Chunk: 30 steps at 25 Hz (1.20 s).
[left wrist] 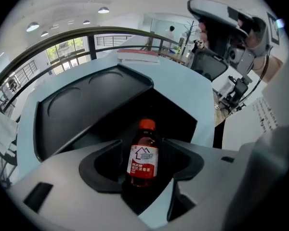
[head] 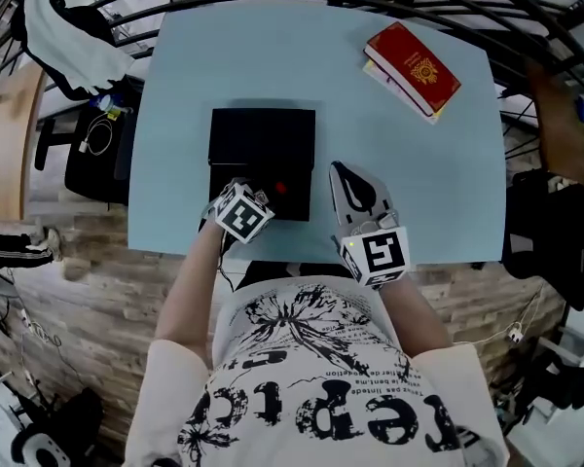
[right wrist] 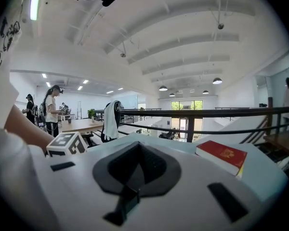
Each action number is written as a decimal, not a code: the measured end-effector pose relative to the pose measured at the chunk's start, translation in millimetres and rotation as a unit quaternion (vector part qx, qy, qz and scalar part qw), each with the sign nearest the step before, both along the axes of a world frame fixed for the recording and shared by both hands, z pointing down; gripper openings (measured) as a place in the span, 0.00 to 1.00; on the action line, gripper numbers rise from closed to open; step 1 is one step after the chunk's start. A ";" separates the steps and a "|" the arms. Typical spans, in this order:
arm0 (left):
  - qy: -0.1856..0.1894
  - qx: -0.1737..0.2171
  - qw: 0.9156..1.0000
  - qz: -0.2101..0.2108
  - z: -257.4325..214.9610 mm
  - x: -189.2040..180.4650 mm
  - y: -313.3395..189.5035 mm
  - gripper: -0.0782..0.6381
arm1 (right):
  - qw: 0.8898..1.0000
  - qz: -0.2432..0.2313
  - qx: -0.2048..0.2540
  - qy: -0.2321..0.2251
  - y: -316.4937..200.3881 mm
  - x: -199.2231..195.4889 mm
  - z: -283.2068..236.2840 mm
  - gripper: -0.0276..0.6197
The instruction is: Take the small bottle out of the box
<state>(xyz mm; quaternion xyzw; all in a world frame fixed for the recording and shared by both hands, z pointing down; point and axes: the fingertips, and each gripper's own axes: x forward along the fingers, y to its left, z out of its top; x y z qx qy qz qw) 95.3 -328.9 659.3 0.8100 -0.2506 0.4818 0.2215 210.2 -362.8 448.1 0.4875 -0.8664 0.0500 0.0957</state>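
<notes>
Fingers first: spread wide on the left gripper, set either side of the small bottle, nothing gripped yet.

Step in hand, by the look of it: closing on the bottle. To do it well:
- Keep centred on the labelled body, below the red cap.
- Close evenly, so that neither pad tips the bottle before the other arrives.
- Squeeze firmly but no harder than needed; probably a smooth, slippery body.
- Lift straight up until clear of the black box, then carry it aside.
- Set it down on bare light blue table, well apart from the red book at the far right.
- Steady the box with the other gripper if it rises with the bottle.

Back to the fingers. On the left: about as far apart as they seem to go, a dark pad just beside each flank of the bottle, pressing on neither as far as can be seen. On the right gripper: pressed together, nothing between, lying on the table just right of the box.

Small bottle inside the box, in its near part, apparently upright with the cap on top; lid folded open on the far side.
</notes>
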 end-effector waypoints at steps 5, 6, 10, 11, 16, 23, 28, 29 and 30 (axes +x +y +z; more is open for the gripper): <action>-0.046 -0.033 0.998 -0.001 23.6 -1.9 6.3 0.47 | 1.000 -0.004 -0.010 0.004 1.4 11.6 7.4 0.06; -0.046 -0.036 0.998 -0.004 25.7 -1.6 5.0 0.47 | 1.000 -0.001 -0.011 0.004 -0.4 13.8 7.2 0.06; -0.042 -0.047 0.998 -0.025 33.0 -0.6 0.5 0.47 | 1.000 -0.001 -0.008 0.007 -4.9 16.5 3.8 0.06; -0.047 -0.042 0.998 -0.028 34.4 -1.8 -0.4 0.47 | 1.000 -0.002 -0.008 0.008 -5.2 16.2 3.6 0.06; -0.068 -0.018 0.997 -0.042 37.3 -4.7 -5.1 0.44 | 1.000 0.001 -0.011 0.010 -9.1 13.5 7.5 0.06; -0.047 -0.010 0.998 -0.049 36.2 -4.8 -5.5 0.43 | 1.000 0.002 -0.009 0.012 -10.6 3.7 6.6 0.06; -0.014 0.005 0.999 -0.048 21.2 -11.3 -2.3 0.43 | 1.000 0.006 -0.003 0.013 -8.8 -2.8 0.9 0.06; -0.006 0.013 0.999 -0.049 14.9 -12.9 -2.3 0.43 | 1.000 0.008 -0.001 0.013 -8.5 -3.3 -0.2 0.06; 0.004 0.021 0.999 -0.049 7.5 -14.0 -1.8 0.43 | 1.000 0.011 0.000 0.012 -8.4 -3.4 -1.3 0.06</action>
